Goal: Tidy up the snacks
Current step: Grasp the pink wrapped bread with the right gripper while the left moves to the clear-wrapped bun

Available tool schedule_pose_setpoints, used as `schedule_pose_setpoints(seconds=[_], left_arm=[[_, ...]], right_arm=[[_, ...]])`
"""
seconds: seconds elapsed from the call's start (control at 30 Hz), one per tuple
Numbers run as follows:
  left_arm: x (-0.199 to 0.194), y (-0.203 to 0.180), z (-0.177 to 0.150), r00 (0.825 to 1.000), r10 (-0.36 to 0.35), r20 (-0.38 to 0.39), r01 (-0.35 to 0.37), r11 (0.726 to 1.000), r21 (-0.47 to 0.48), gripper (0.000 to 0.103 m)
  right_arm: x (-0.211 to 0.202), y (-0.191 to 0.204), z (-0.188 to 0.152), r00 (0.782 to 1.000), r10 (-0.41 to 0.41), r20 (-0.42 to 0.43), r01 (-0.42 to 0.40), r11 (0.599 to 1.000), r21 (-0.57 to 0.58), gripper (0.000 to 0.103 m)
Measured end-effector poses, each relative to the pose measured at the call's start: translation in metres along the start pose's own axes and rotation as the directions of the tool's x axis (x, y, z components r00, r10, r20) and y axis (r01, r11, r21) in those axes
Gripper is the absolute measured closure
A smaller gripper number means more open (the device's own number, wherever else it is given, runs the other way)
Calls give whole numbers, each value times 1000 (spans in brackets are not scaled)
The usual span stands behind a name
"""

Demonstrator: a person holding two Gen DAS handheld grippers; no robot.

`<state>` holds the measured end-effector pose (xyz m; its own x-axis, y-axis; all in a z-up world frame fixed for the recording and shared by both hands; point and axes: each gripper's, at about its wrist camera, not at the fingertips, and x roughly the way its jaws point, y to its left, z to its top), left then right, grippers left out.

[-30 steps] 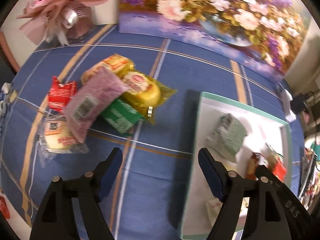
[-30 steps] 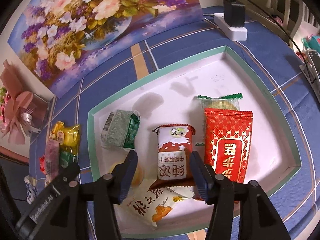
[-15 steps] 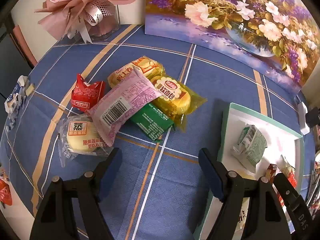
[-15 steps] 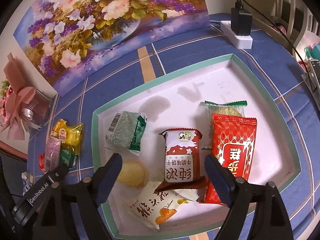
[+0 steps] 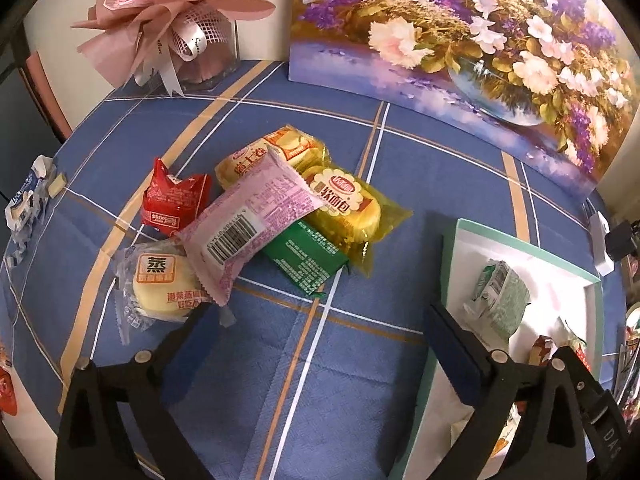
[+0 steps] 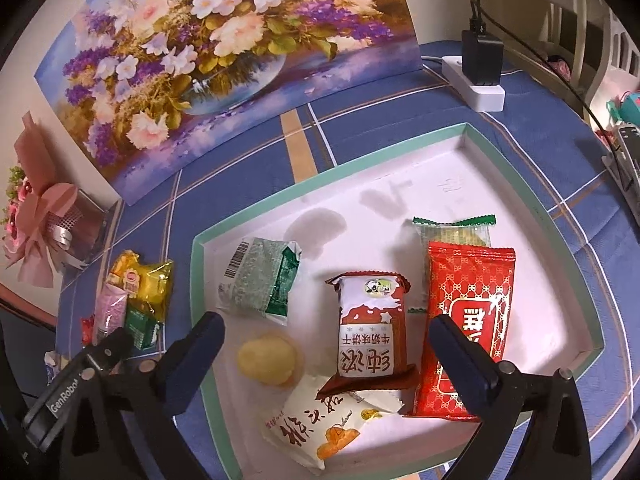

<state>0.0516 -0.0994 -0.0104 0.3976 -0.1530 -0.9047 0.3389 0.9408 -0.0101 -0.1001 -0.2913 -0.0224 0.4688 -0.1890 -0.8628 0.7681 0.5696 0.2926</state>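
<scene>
A pile of snacks lies on the blue cloth: a pink packet [image 5: 252, 222] on top, a yellow bread packet [image 5: 352, 208], a green packet [image 5: 306, 258], a red packet [image 5: 174, 204] and a clear-wrapped steamed bun [image 5: 160, 286]. My left gripper [image 5: 320, 344] is open and empty, just in front of the pile. A white tray with a green rim [image 6: 196, 280] holds a green-white packet [image 6: 260, 276], a brown milk-biscuit packet [image 6: 372, 328], a red packet [image 6: 468, 320], a round yellow cake [image 6: 266, 360] and a white packet [image 6: 320, 428]. My right gripper [image 6: 326, 350] is open and empty above the tray's near side.
A flower painting [image 5: 460, 40] leans at the back. A pink bouquet [image 5: 172, 24] stands at the back left. A white power strip with a black plug [image 6: 480, 76] lies behind the tray. Crumpled wrappers [image 5: 28, 208] lie at the left table edge.
My left gripper has swung left from the tray to the snack pile and come closer to it. My right gripper has opened wide over the brown packet and pulled back a little.
</scene>
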Motion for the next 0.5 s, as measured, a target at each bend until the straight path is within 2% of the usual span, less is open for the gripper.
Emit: schedule_pose_setpoints(seconds=[0.23, 0.33, 0.5], left_arm=[[-3, 19, 7, 1000, -23, 5, 23, 998, -57, 2], [-8, 31, 12, 1000, 16, 22, -14, 998, -67, 2], [-14, 51, 21, 995, 87, 42, -83, 994, -73, 2]], right_arm=[[0, -1, 0, 1000, 6, -17, -6, 1000, 3, 0], [-3, 1, -1, 1000, 25, -10, -25, 1000, 6, 0], [-8, 5, -3, 1000, 0, 5, 0, 1000, 8, 0]])
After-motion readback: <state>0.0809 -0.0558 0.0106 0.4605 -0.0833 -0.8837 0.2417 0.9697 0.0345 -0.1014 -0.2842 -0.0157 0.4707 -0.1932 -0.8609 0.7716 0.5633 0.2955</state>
